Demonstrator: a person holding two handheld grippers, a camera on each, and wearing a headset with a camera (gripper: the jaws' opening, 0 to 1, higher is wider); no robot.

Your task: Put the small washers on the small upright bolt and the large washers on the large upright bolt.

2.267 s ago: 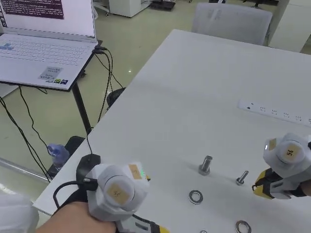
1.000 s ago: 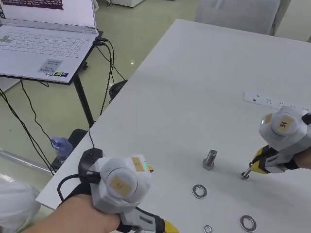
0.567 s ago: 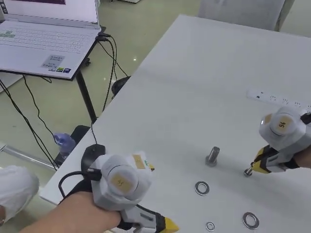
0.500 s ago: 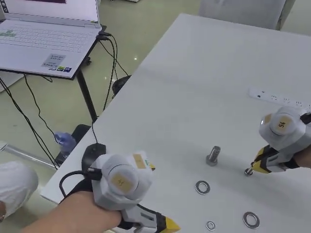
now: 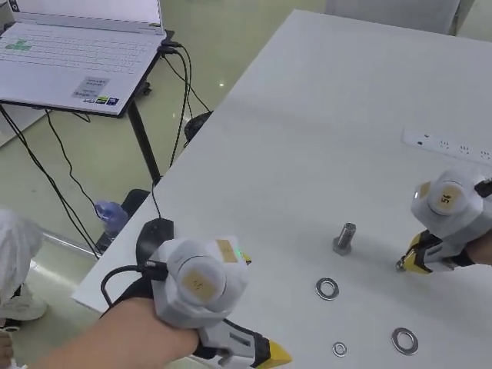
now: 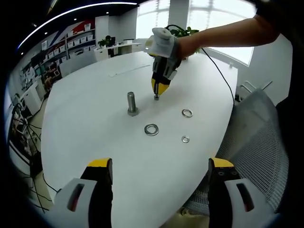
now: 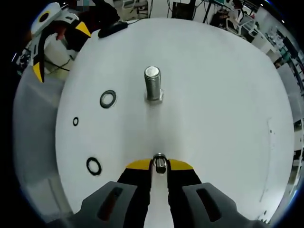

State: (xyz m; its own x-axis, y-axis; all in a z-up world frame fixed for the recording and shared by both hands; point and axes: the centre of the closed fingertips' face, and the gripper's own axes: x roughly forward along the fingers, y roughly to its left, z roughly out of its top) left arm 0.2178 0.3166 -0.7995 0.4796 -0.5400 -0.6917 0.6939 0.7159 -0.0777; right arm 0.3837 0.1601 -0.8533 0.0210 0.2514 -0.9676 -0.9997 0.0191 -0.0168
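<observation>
The right gripper (image 5: 411,260), white-bodied with yellow-tipped jaws, has those jaws drawn narrow and pinched onto the small silver steel bolt (image 6: 156,97). It holds the bolt near the right side of the flat white counter (image 5: 307,138), with the bolt's lower end at the surface, though whether it actually touches cannot be told. In the right gripper view the bolt's rounded end sits squarely in the slot between the two yellow tips. Ahead of it, well apart, the large silver hex-headed bolt (image 7: 153,85) stands upright on its head on the counter, threaded shank up and bare. Three loose washers lie flat on the side of the large bolt nearer the person. One large steel ring washer (image 7: 108,99) is just beside the large bolt, a tiny steel washer (image 7: 75,121) is further out, and a second large steel washer (image 7: 94,166) is nearest the right gripper. None of them touch each other or either bolt. The left gripper (image 6: 160,166), of the same white and yellow make, hovers over the near edge of the counter with its jaws spread wide and nothing between them. A long white power strip (image 5: 450,146) lies further back on the counter, and an open white laptop (image 5: 84,46) sits on a separate stand to the left.
</observation>
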